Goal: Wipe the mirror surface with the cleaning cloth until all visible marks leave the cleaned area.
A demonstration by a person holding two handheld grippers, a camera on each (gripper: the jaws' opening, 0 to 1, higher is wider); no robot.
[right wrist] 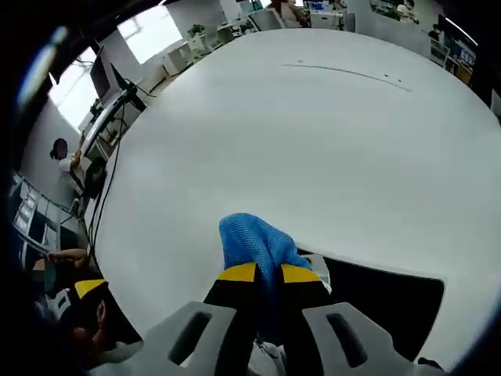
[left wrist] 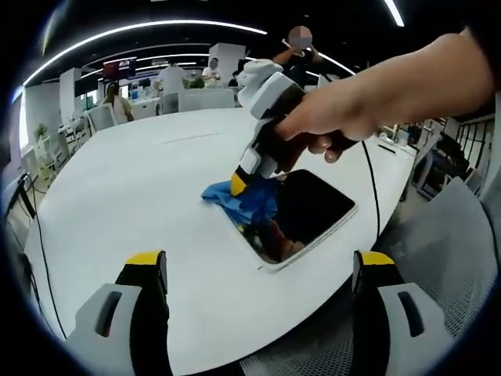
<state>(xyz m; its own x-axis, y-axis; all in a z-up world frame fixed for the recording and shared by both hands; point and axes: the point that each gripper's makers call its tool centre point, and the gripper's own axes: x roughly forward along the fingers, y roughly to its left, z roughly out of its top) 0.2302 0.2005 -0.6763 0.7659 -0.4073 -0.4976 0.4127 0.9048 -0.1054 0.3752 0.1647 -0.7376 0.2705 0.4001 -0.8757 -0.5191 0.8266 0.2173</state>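
right gripper clamped on blue cloth, pressed at mirror's near-left end | mirror centre-right of left gripper view on table, long axis toward upper right, unwiped span that way | left gripper wide, holding nothing, apart

An open-plan office, by all signs. Long curved light strips across a dark ceiling. A broad white table in the foreground, rounded at its far edge, a dark cable trailing over its left edge. Beyond the far edge, more white desks with people standing or seated among them, a wall screen lit red, potted plants (small, on low white shelving). Bright windows past the table's far left corner, a monitor on an arm beside them.
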